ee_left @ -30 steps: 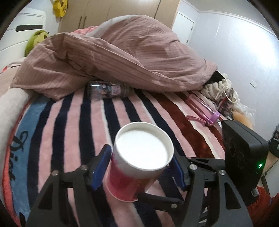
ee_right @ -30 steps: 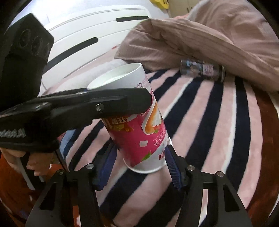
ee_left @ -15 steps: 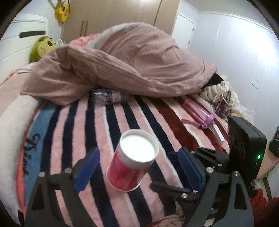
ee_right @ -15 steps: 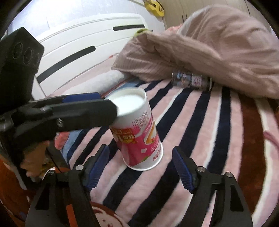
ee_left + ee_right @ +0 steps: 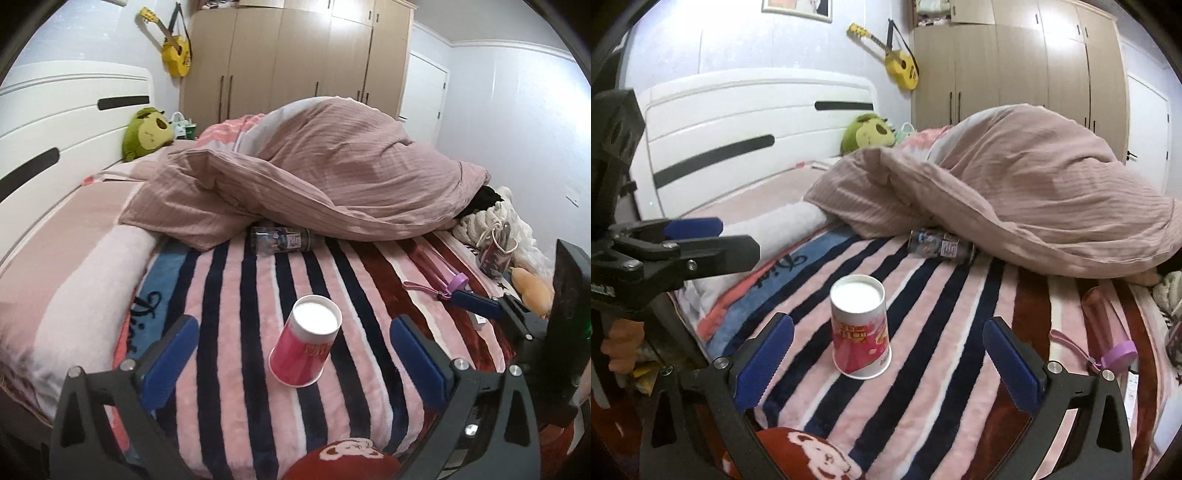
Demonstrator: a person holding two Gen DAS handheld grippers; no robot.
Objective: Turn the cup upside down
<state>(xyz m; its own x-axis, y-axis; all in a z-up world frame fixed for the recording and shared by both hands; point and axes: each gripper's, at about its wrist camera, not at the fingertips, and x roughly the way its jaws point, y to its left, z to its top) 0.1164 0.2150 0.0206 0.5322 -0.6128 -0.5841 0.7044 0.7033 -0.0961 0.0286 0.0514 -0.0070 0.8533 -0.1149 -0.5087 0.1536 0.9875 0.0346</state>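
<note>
A pink and white paper cup stands upside down on the striped blanket, white base up, mouth on the fabric. It also shows in the right wrist view. My left gripper is open, its blue pads well apart on either side of the cup and nearer the camera, touching nothing. My right gripper is open too, drawn back from the cup. The left gripper also shows at the left of the right wrist view.
A clear bottle lies against a bunched pink duvet behind the cup. A pink bottle with purple cap lies right. A green plush toy sits by the white headboard. Wardrobes stand beyond.
Both grippers have opened, let go of the cup and pulled back and up from it. The cup now stands free, upside down, on the blanket.
</note>
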